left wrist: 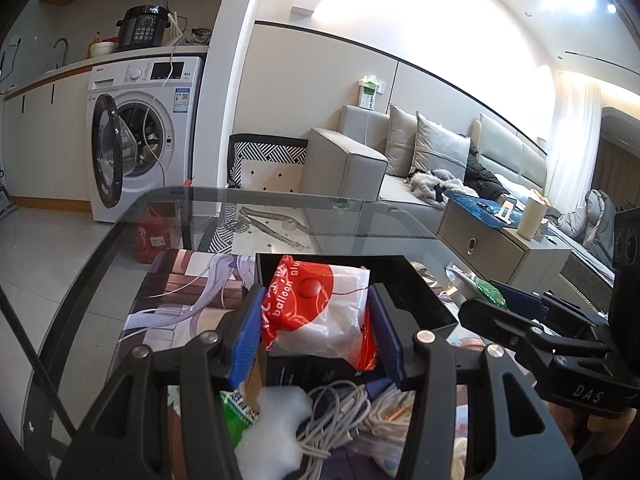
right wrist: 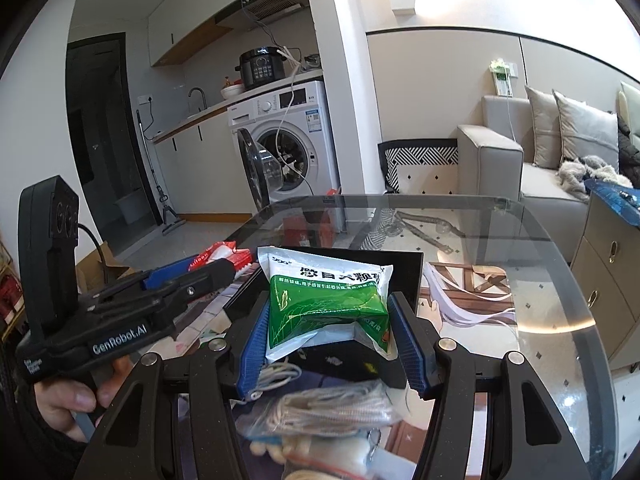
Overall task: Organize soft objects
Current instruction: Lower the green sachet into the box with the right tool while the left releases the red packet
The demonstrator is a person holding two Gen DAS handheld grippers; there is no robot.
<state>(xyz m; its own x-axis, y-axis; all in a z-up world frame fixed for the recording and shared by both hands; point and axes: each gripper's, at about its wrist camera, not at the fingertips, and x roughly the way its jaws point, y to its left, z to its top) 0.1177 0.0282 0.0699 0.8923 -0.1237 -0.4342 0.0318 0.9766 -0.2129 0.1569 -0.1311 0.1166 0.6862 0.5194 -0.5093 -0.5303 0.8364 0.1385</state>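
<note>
My left gripper (left wrist: 316,332) is shut on a red and white balloon-glue bag (left wrist: 320,308) and holds it over a black open box (left wrist: 416,292). My right gripper (right wrist: 330,338) is shut on a green and white medicine pouch (right wrist: 328,304) above the same black box (right wrist: 404,268). Each gripper shows in the other's view: the right gripper (left wrist: 504,300) with the green pouch (left wrist: 486,290) at its tip, and the left gripper (right wrist: 224,266) with the red bag (right wrist: 224,254).
The box stands on a printed mat (left wrist: 180,300) on a glass table (right wrist: 540,264). Coiled white cables (left wrist: 344,408), white foam (left wrist: 276,424) and a bagged rope coil (right wrist: 332,408) lie near me. A washing machine (left wrist: 140,128) and a sofa (left wrist: 400,160) stand beyond.
</note>
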